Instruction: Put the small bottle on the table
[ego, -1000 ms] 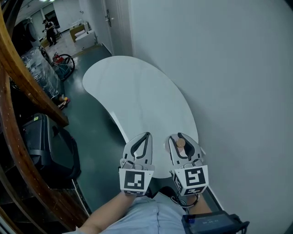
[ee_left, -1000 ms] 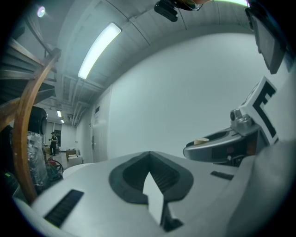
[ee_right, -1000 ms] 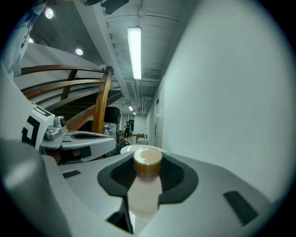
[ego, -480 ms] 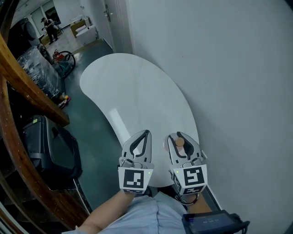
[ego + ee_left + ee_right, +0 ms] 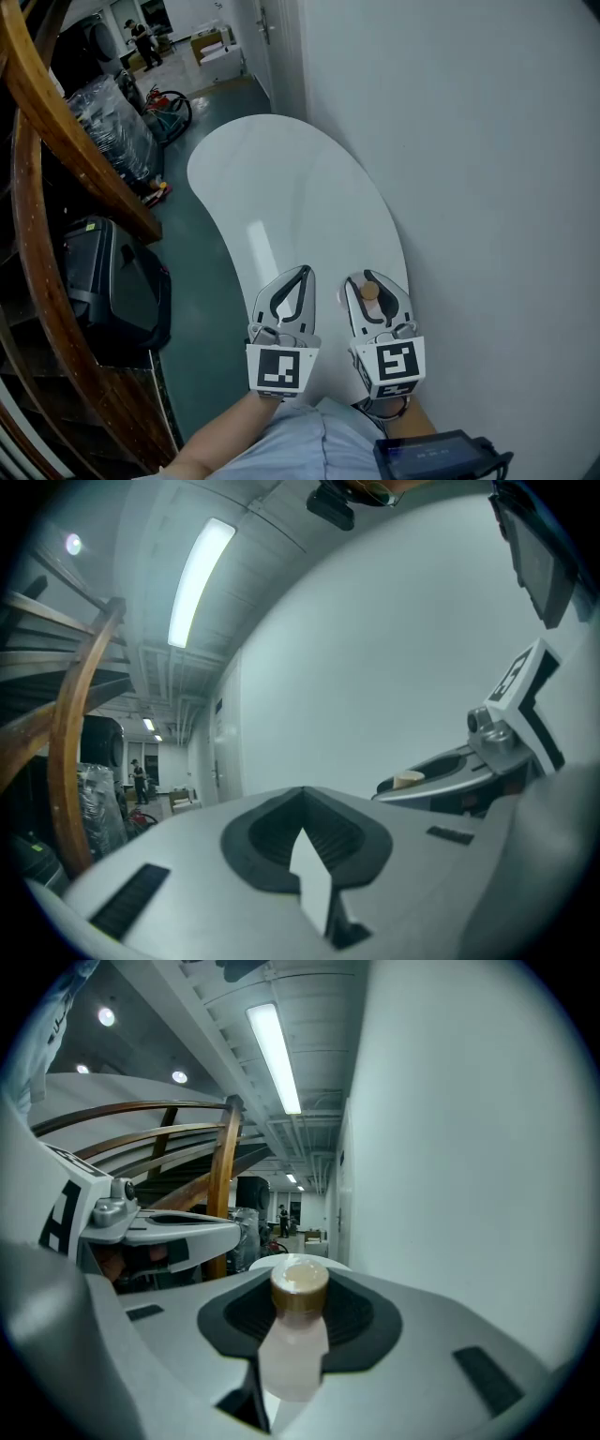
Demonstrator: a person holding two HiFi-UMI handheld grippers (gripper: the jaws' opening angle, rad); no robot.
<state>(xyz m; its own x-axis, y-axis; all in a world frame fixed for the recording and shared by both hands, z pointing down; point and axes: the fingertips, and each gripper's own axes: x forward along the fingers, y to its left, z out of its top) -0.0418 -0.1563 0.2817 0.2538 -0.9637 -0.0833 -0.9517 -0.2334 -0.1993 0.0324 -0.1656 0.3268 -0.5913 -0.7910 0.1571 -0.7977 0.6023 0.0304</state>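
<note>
In the head view only the tan cap of the small bottle (image 5: 369, 292) shows. Its body is hidden inside the right gripper (image 5: 368, 279), and no view shows whether its base touches the counter (image 5: 281, 187). Both wrists are cut off at 6 o'clock by a pale blue sleeve (image 5: 281, 445), and a dark device (image 5: 436, 455) at 5 o'clock runs off the bottom edge. A person (image 5: 142, 39) at 11 o'clock is too far away to make out.

In the right gripper view the small bottle (image 5: 298, 1335) has a frosted, translucent, roughly cylindrical body and a brown cap with a cream top. It stands upright between the ribbed black pads. The jaws of the right gripper (image 5: 300, 1283) are clamped on its sides.

The left gripper (image 5: 302, 794) has its jaws closed tip to tip around a leaf-shaped gap, with nothing in them.

The counter is glossy white and kidney-shaped. It curves from 6 o'clock up towards 12 along a plain matte wall (image 5: 469, 187) on the 3 o'clock side. A curved, varnished wooden stair rail (image 5: 56, 141) sweeps down the 9 o'clock side above a black boxy case (image 5: 112, 291) on the dark green floor (image 5: 202, 309).

Both grippers lie side by side, pointing towards 12 over the near end of the counter. The left gripper (image 5: 303, 273) is just beside the right. Their marker cubes face the camera.
</note>
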